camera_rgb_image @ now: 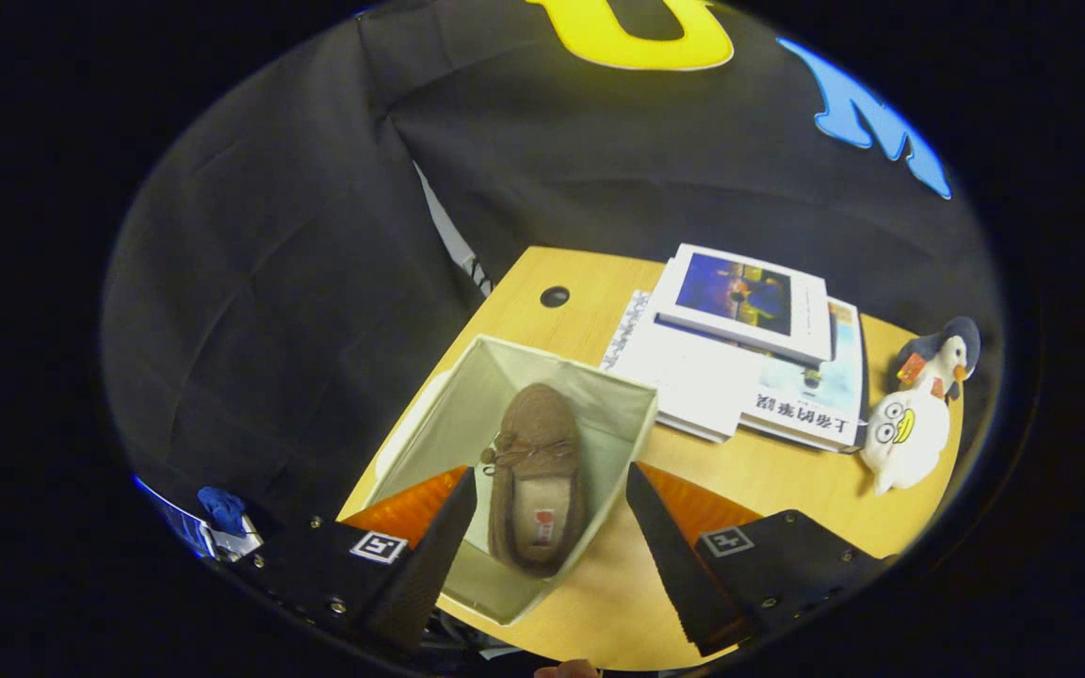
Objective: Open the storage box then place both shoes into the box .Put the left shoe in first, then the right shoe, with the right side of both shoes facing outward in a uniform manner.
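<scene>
A light wooden table with a round cable hole near its far edge is set against a wall of black cloth. Beyond the table, the cloth is creased, and a pale gap is seen between two panels.

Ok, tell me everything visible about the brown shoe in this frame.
The brown shoe is a soft, suede-looking moccasin slipper with a small lace bow across its top and a pale lining with a small tag on the insole. It lies inside the open beige storage box, sole down, toe pointing away from the gripper. It sits between the open jaws, which do not touch it. The box stands on the wooden table.
</scene>
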